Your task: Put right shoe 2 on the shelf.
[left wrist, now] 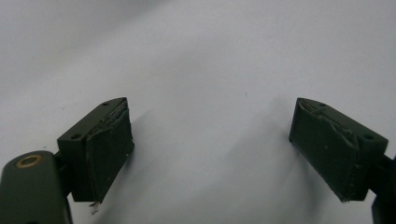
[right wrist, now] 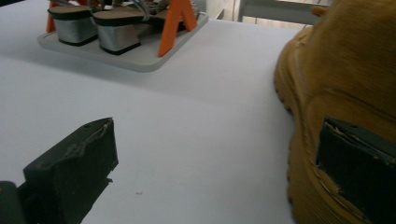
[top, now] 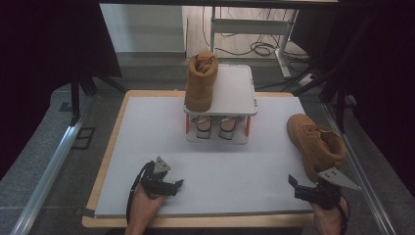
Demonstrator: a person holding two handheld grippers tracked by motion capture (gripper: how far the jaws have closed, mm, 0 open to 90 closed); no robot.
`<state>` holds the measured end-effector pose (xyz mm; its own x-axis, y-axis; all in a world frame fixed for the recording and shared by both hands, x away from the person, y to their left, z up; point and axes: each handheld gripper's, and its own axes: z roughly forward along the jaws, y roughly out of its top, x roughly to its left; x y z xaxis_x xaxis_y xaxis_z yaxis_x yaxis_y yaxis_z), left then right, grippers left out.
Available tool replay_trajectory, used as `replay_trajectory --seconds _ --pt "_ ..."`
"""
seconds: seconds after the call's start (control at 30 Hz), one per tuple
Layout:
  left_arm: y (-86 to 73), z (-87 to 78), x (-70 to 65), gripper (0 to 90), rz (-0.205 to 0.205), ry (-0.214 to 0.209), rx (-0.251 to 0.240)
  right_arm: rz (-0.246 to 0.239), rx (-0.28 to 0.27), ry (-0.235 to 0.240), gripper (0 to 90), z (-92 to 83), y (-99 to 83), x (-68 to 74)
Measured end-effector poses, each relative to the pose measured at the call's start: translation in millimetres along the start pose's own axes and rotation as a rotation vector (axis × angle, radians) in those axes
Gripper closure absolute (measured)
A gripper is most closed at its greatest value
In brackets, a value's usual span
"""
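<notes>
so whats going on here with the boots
A person holds a gripper in each hand over a white table. The right gripper, open, sits beside a tan boot lying on the table. Its partner boot stands on a small two-level rack, with heeled sandals underneath. The left gripper is open with nothing between its jaws.

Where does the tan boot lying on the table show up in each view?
High view: tan boot at the table's right edge, just ahead of the right tool.
Left gripper view: not in it.
Right gripper view: along the right side, behind the right-hand jaw.
Shared landmark: the shoe rack holding silver-heeled sandals.
</notes>
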<state>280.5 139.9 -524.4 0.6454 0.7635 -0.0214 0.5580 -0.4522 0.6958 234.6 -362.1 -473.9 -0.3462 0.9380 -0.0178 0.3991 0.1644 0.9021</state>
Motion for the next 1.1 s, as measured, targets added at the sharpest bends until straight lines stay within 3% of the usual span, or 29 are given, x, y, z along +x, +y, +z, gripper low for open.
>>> replay_trajectory --seconds 0.63,1.1 --pt "0.0 0.0 0.1 13.1 -0.001 0.0 0.001 0.059 -0.011 -0.123 0.0 -24.6 -17.2 -33.6" --pt "0.1 0.0 0.1 13.1 -0.001 0.0 0.001 0.131 -0.064 -0.142 0.0 -18.9 -8.9 -53.9"
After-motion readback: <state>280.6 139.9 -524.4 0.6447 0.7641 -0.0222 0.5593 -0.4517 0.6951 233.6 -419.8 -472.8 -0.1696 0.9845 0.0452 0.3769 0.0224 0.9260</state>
